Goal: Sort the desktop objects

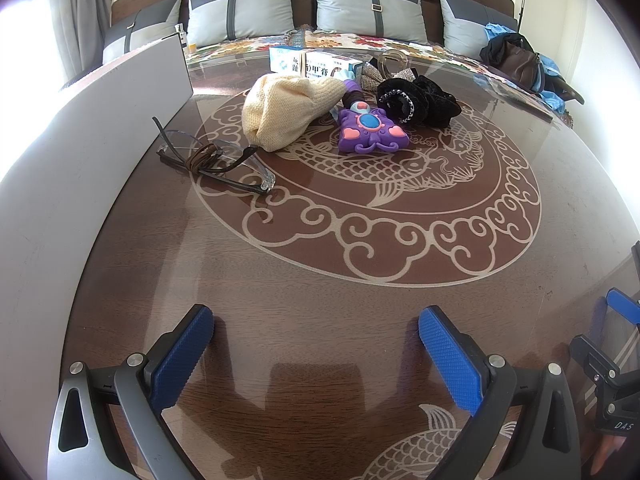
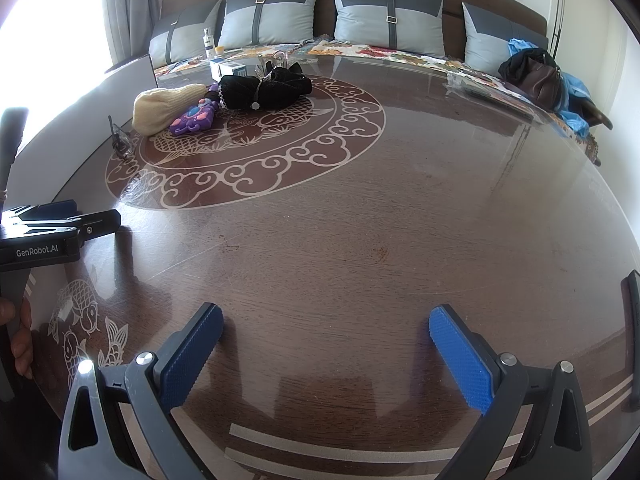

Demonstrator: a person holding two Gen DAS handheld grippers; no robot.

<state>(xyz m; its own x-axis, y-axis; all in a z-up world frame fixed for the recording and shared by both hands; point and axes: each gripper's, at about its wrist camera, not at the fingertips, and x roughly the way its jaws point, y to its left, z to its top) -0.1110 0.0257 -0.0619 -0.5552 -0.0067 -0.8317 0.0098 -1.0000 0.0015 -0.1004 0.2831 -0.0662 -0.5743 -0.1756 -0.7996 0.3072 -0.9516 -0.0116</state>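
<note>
Nothing appears sorted yet: the cream knitted hat point(image 1: 286, 110), purple plastic butterfly toy point(image 1: 372, 130) and clear-lensed glasses point(image 1: 212, 160) are clustered mid-frame, while the left gripper point(image 1: 316, 344) and right gripper point(image 2: 326, 344) are held spread wide and empty.

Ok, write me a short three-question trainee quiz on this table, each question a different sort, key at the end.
1. True or false: the left gripper has its jaws shut on the glasses.
2. Multiple choice: what lies directly beside the cream knitted hat, on its right in the left wrist view? A) purple toy B) a mug C) a remote
3. Fill in: the brown cord is looped around the ____.

Key
1. False: both the left gripper and the right gripper are open and hold nothing, well short of the objects.
2. A
3. glasses
</note>
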